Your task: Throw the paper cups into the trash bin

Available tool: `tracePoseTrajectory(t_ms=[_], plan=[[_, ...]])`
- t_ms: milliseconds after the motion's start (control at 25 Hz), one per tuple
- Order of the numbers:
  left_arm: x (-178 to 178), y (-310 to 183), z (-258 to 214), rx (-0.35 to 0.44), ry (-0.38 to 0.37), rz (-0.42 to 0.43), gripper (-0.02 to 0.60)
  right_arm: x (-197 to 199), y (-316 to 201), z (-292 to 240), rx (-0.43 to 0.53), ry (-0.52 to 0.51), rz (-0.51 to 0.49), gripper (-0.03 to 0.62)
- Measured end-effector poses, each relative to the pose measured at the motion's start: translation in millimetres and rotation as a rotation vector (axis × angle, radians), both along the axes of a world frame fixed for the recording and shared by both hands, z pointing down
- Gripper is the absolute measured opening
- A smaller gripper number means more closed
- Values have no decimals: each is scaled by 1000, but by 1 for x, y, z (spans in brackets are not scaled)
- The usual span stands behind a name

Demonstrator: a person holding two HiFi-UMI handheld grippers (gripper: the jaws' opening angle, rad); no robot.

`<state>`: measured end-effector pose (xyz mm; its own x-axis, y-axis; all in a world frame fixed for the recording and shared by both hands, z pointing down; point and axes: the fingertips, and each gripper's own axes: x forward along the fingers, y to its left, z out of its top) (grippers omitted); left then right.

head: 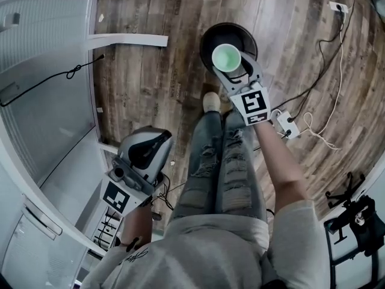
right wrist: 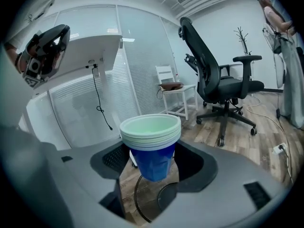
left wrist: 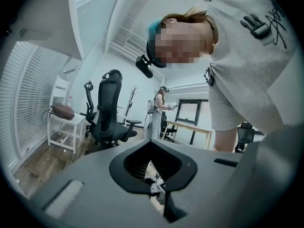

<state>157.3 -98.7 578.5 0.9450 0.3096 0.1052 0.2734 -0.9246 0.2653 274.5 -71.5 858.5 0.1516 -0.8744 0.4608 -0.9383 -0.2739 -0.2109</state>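
The right gripper [head: 236, 70] [right wrist: 153, 167] is clamped on a stack of blue paper cups with pale green insides [head: 226, 57] [right wrist: 151, 144], one jaw pressing each side of the blue wall. The stack stands upright between the jaws. Directly beneath this gripper sits the round dark trash bin [head: 207, 38] [right wrist: 140, 204] on the brown wood-plank floor [head: 150, 71]. The left gripper [head: 161, 139] [left wrist: 152, 151] is well apart from the cups, its jaws drawn together with nothing between them.
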Motion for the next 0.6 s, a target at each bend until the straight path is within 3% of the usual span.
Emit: tracePoseTrajectory(t_ms=[600], plan=[[3,-15,27,-21,-36,1,3,8,-5,88,-142,-28,13,288]])
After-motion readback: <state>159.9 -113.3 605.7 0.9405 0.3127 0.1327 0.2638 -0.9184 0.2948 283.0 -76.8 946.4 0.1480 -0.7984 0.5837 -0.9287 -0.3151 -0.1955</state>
